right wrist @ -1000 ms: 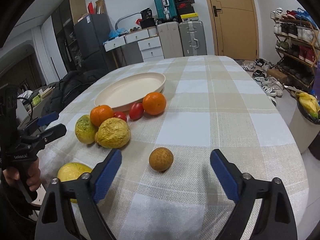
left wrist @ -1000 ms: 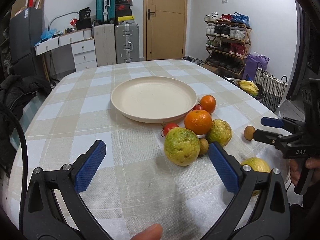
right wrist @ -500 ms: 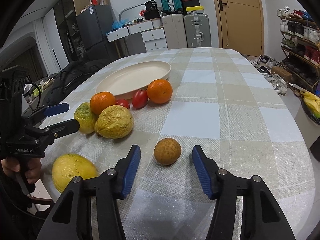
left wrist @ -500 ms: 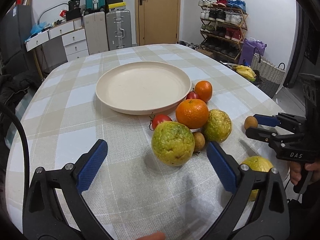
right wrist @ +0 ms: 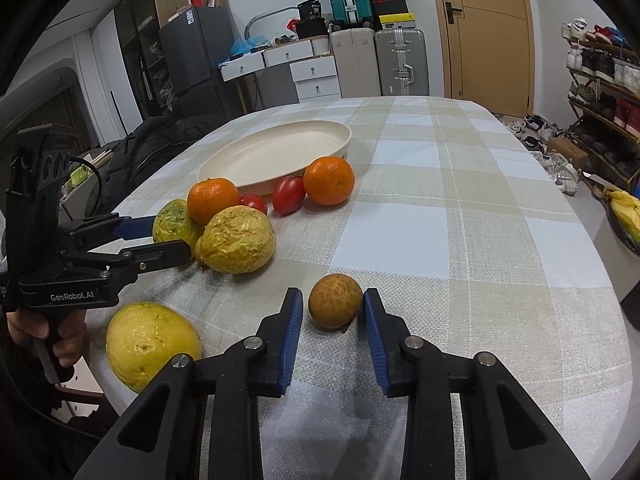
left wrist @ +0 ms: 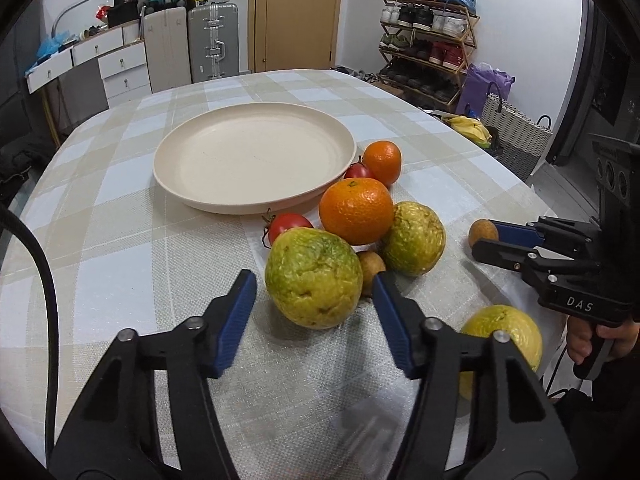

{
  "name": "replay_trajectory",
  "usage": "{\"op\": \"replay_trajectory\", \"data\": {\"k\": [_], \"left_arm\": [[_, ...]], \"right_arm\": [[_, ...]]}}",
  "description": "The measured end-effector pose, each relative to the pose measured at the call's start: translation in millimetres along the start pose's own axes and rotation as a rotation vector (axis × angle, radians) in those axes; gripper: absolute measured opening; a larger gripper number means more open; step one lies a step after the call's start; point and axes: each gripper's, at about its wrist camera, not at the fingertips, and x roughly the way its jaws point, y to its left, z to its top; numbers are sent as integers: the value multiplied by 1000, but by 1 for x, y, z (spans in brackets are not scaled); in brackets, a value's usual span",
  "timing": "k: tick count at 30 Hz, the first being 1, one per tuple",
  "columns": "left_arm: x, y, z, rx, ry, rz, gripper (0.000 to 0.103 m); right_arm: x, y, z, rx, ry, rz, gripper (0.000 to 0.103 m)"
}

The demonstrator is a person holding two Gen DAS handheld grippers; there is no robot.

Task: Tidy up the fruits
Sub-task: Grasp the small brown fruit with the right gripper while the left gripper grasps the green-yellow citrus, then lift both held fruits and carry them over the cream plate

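Checked tablecloth (left wrist: 120,248) | plate (left wrist: 256,200) bare | fruits (left wrist: 356,210) beside | both hand-held grippers apart

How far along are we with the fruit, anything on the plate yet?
Nothing is done: the cream plate holds no fruit. In hand: the right gripper brackets the small brown fruit, its fingers close beside it but not clearly clamped. The left gripper is open around the big green-yellow fruit. Left: all the fruit, including two oranges, tomatoes and the yellow fruit at the table edge.
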Motion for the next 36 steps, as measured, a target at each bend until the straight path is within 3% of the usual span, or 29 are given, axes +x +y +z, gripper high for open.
{"op": "replay_trajectory", "data": {"k": [1, 6, 18, 36], "left_arm": [[-1, 0, -1, 1, 2, -2, 47], [1, 1, -2, -4, -2, -8, 47], [-12, 4, -7, -28, -56, -4, 46], [-22, 7, -11, -51, -69, 18, 46]], "right_arm": [[0, 0, 0, -1, -1, -1, 32], [0, 0, 0, 1, -3, -1, 29], [-2, 0, 2, 2, -35, 1, 28], [-5, 4, 3, -11, -58, 27, 28]]}}
